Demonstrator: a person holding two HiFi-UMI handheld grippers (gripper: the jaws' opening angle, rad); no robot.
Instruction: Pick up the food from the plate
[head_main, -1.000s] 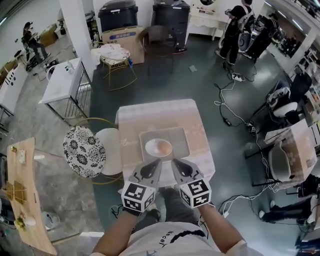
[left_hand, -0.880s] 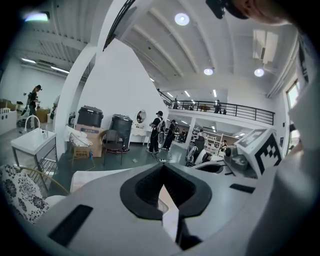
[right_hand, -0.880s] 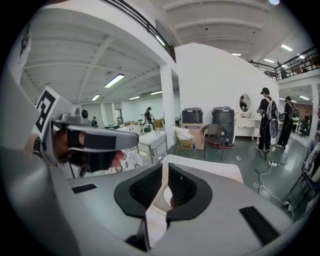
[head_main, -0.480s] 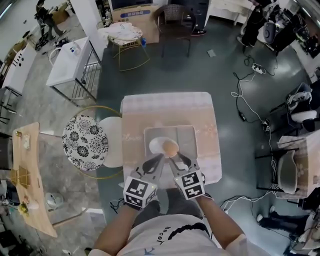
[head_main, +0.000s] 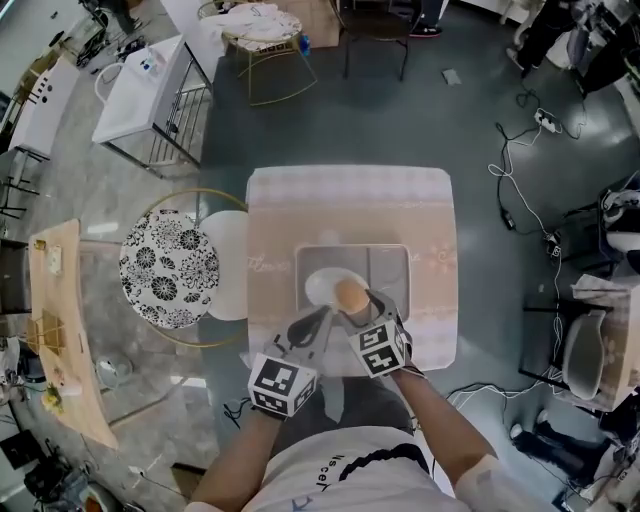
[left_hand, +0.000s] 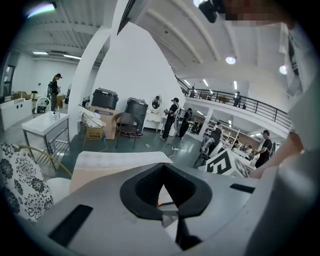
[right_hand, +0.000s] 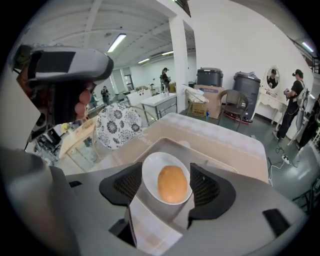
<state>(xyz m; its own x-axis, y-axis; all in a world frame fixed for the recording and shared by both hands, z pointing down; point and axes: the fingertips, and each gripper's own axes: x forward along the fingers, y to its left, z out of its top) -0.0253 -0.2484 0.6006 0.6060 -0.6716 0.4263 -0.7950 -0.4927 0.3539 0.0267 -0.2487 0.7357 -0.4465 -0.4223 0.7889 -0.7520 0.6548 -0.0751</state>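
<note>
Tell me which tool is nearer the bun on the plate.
Right. The right tool hangs over the bun, jaws opening either side of it; the left tool, shut, sits off the near-left rim of the plate, short of the bun.

Right hand-held gripper (right_hand: 166, 186), jaws opening, brown bun (right_hand: 172, 183) seen between them, white plate (right_hand: 151, 170), grey tray (right_hand: 215, 157)

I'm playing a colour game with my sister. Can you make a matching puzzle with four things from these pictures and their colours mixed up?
Things:
1. bread roll
2. plate
3. tray
4. cushion

Colours:
A. white
B. black and white flowers
C. orange-brown
D. grey

Pairs: 1-C, 2-A, 3-D, 4-B.
</note>
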